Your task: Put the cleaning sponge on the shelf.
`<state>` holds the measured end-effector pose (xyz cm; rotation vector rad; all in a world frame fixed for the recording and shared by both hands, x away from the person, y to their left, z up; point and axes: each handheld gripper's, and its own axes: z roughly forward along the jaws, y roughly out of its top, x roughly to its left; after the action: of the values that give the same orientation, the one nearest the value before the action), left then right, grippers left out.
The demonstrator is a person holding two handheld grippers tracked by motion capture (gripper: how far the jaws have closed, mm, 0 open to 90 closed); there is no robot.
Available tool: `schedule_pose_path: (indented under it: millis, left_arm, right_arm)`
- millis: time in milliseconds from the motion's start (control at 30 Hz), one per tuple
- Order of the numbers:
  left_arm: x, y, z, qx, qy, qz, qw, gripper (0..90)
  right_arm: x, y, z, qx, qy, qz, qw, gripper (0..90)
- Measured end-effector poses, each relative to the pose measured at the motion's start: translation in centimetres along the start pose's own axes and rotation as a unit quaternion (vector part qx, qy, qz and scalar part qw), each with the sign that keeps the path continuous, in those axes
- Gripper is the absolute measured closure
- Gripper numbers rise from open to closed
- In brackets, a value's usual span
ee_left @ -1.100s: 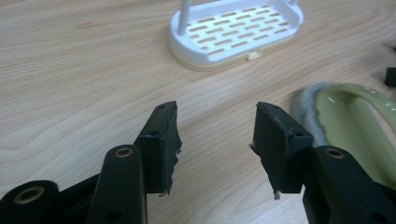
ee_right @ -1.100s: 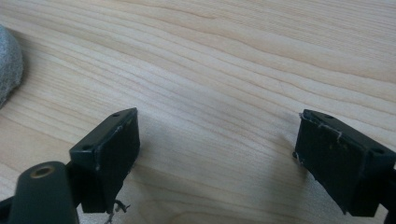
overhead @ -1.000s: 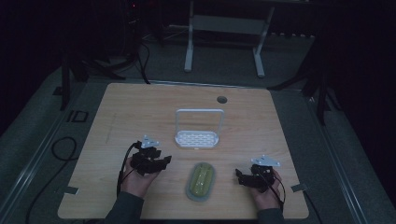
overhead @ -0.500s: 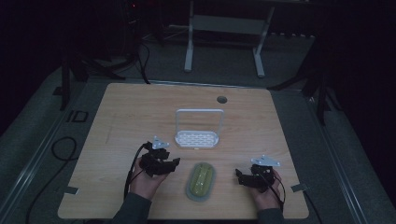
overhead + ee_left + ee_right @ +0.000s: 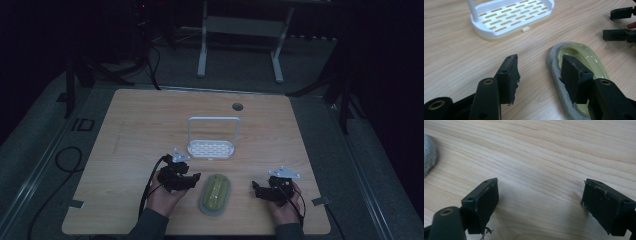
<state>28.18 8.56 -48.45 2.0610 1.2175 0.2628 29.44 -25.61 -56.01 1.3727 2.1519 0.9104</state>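
Observation:
An oval sponge [image 5: 216, 194] with a glossy yellow-green top on a grey pad lies near the table's front edge, between my hands. My left gripper [image 5: 194, 179] is at its left side. In the left gripper view its jaws [image 5: 540, 75] stand open and have just been opening. One fingertip [image 5: 574, 73] hangs over the sponge [image 5: 584, 56] and the other over bare wood. The grey edge lies between them and neither pad presses on it. My right gripper [image 5: 257, 189] rests right of the sponge, open [image 5: 540, 202] over bare wood, with the grey edge [image 5: 427, 152] at far left.
A white slotted rack [image 5: 210, 148] with an upright hoop handle stands mid-table, just behind the sponge; its tray [image 5: 511, 15] is close ahead of the left gripper. A cable hole [image 5: 237, 106] sits in the far tabletop. Table legs stand on the dark floor beyond.
My left hand has slid right across the table to the sponge's left side. The right hand and the sponge have stayed where they were.

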Motion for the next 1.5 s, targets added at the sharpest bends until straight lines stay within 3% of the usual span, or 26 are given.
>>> schedule_pose_path:
  millis: [633, 1500]
  left_arm:
    - [-2.2, 0.4, 0.9, 0.009, -0.02, 0.016, 0.9996, 46.8]
    - [-5.7, 0.9, 2.4, 0.026, -0.029, 0.044, 0.9983, 41.0]
  right_arm:
    - [0.0, 0.0, 0.0, 0.0, 0.0, 0.0, 1.0, 13.4]
    - [0.0, 0.0, 0.0, 0.0, 0.0, 0.0, 1.0, 13.4]
